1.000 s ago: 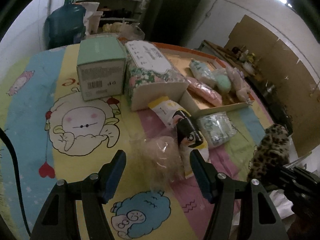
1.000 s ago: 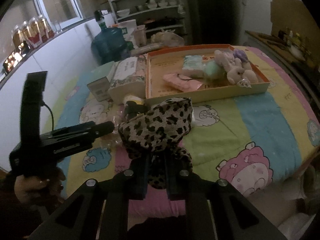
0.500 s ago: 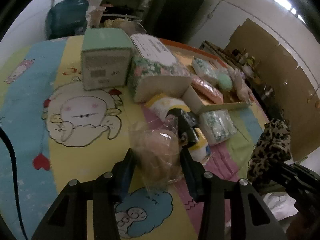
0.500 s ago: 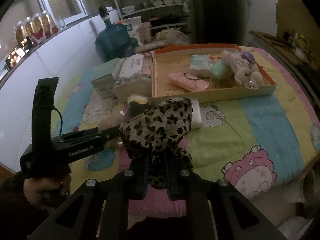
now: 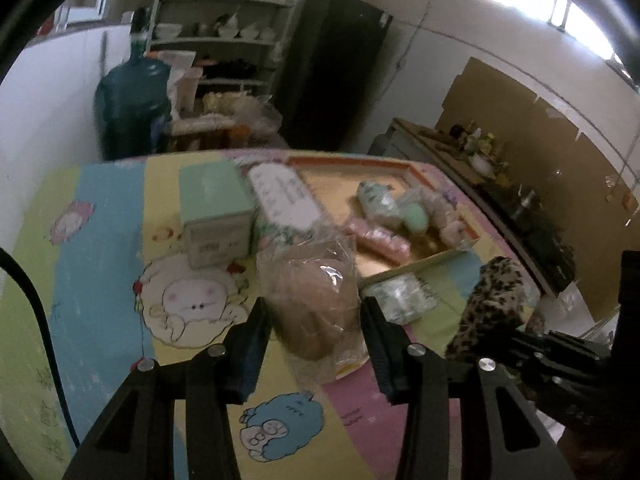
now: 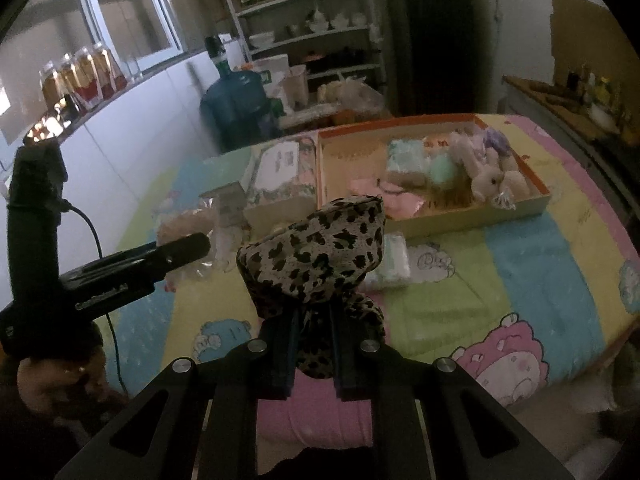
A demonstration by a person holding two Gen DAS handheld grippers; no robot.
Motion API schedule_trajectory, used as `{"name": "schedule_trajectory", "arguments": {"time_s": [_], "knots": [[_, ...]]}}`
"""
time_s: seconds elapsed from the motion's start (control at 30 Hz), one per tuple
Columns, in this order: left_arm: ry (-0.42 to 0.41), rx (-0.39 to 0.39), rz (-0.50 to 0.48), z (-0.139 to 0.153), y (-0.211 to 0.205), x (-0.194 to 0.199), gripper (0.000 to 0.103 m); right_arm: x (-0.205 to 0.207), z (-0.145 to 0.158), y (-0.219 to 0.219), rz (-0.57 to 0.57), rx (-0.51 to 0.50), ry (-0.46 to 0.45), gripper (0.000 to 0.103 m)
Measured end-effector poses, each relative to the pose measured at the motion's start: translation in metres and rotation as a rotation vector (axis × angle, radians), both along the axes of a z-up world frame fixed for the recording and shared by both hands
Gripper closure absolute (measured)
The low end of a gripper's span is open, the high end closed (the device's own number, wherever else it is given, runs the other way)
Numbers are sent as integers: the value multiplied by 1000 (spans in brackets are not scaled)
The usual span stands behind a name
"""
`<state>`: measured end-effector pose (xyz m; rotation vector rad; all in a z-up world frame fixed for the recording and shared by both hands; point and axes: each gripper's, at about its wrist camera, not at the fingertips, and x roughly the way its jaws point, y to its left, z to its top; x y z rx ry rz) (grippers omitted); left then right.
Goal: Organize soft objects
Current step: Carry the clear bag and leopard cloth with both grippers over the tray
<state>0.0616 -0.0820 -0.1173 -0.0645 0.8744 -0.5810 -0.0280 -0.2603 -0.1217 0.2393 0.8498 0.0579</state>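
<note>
spread across the whole near scene, a cartoon-print blanket [image 6: 520, 264] in yellow, blue, green and pink stripes. at the far right of it, a shallow cardboard tray [image 6: 472, 216] with an orange rim, holding a pale plush bunny [image 6: 492, 176], a mint plush ball [image 6: 440, 170], a white-green packet [image 6: 404, 156] and a pink packet [image 5: 380, 238]. just left of the tray, a floral box [image 5: 284, 200] with a white label, and left of that a mint-green carton [image 5: 214, 208] standing upright. between the tray's near wall and the grippers, a small wrapped tissue pack [image 5: 400, 298] lying flat on the blanket.

nearer, on the right, a leopard-print soft cushion [image 6: 316, 252] lifted clear of the blanket, its lower folds pinched tight in the narrow jaws of the right gripper [image 6: 312, 340]. on the left, a pinkish fluffy item in a clear crinkly bag [image 5: 316, 296] raised above the blanket, squeezed at both sides between the blue pads of the left gripper [image 5: 316, 344]; jaws here half-wide, closed onto the bag a moment ago and settled on it. beneath the left gripper's handle in the right wrist view, a person's hand [image 6: 48, 376], dim and partly hidden.
</note>
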Motion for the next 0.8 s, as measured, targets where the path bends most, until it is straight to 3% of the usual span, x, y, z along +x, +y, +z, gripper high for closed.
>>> {"name": "schedule_trajectory", "arguments": {"time_s": [0.4,0.8], "knots": [[-59,-51,-16,40,-30,1,57,1,33,-25,-31,-6,-73,89],[-79,-56,-8,52,-73,18,57,22,52,-65,-14,-19,-107,89]]}}
